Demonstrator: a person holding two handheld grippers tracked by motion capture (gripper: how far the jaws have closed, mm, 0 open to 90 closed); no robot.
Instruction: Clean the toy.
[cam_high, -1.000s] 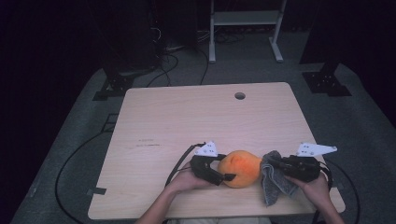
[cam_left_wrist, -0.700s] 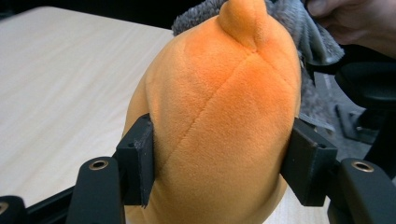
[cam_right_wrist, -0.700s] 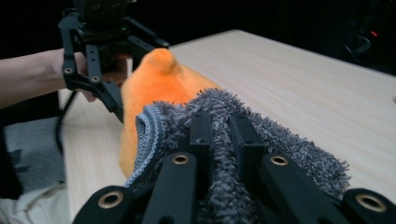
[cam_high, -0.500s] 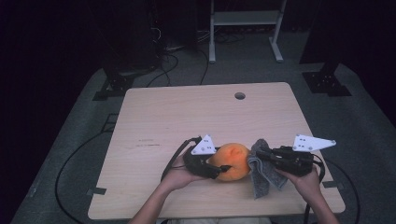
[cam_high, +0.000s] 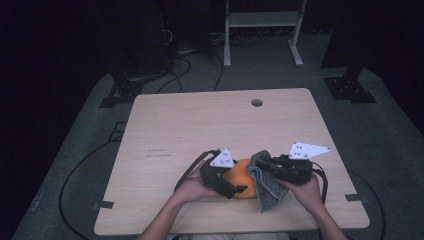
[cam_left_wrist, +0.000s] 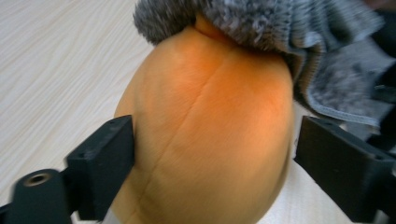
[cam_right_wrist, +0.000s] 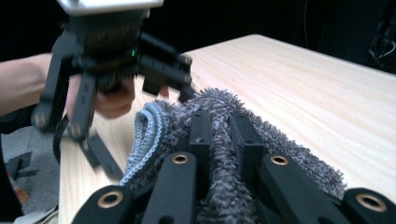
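While it sits low and centre in the high view, the orange ball (cam_high: 242, 176) reads as a smooth blob; the left gripper view shows soft plush with a stitched seam. The left gripper (cam_high: 235, 186) has just been opening its jaws, which flank the ball, one side touching, the other just clear. A shaggy grey cloth (cam_high: 266, 189) with a hemmed edge drapes over the ball, pinched in the closed right gripper (cam_high: 264, 162). Pale wood-grain table (cam_high: 200, 125).
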